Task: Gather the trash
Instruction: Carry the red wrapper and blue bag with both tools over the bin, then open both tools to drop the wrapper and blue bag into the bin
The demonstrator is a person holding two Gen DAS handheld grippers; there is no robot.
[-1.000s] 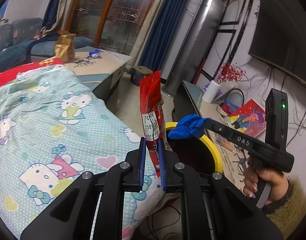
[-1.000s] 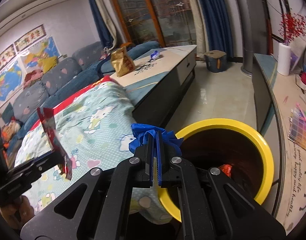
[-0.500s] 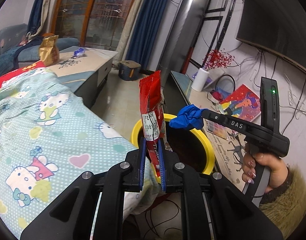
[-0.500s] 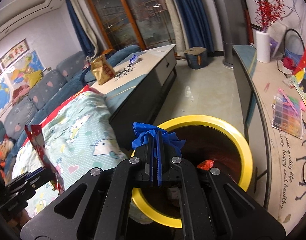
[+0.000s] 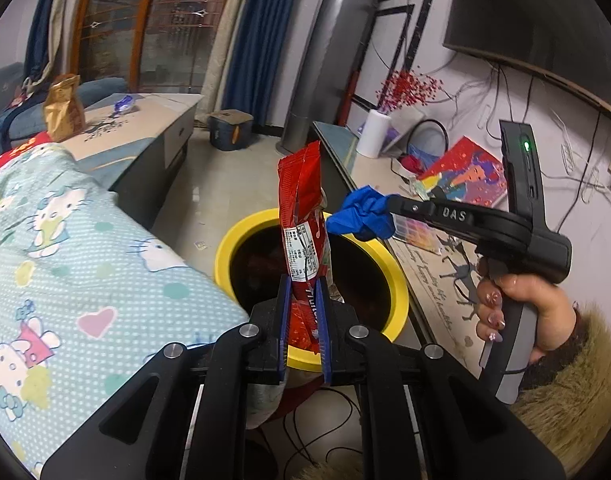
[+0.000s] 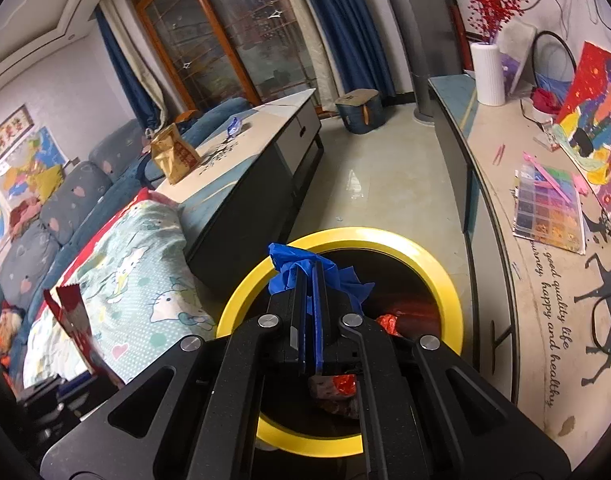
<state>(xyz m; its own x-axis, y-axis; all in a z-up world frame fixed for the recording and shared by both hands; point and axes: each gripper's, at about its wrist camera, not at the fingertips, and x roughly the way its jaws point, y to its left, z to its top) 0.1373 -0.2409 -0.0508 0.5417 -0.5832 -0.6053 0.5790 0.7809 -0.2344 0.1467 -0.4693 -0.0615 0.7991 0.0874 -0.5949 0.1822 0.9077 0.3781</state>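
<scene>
Two grippers hang over one bin (image 5: pixel 399 280), each clamped on a piece of trash. The left gripper (image 5: pixel 303 316) has its jaws pressed tight on the lower part of a red wrapper (image 5: pixel 301 208), which stands upright above the fingers and in front of the bin's dark mouth. The right gripper (image 6: pixel 310 312) is closed on a crumpled blue scrap (image 6: pixel 289 270), which bulges out past the fingertips just inside the near left part of the yellow rim.

Only the left wrist view shows the hand (image 5: pixel 529 308) that grips the right tool's handle, with a furry sleeve (image 5: pixel 577 396) at the wrist, and there the blue scrap (image 5: pixel 363 214) sits just right of the wrapper's upper half, close to it but whether touching I cannot tell. Only the right wrist view looks down into the bin (image 6: pixel 449 292), where some red trash (image 6: pixel 387 322) already lies on the bottom; it also shows the red wrapper (image 6: pixel 71 316) off at the left edge, over the quilt.

The bin stands in a narrow lane: a patterned quilt (image 5: pixel 85 264) crowds its left side, nearly touching the rim, and a long low counter (image 6: pixel 505 200) runs close along its right. Beyond the bin the floor (image 6: pixel 385 176) lies open. A low table (image 6: pixel 265 136) flanks that stretch of floor on the left, with a brown paper bag (image 6: pixel 173 156) standing on it.
</scene>
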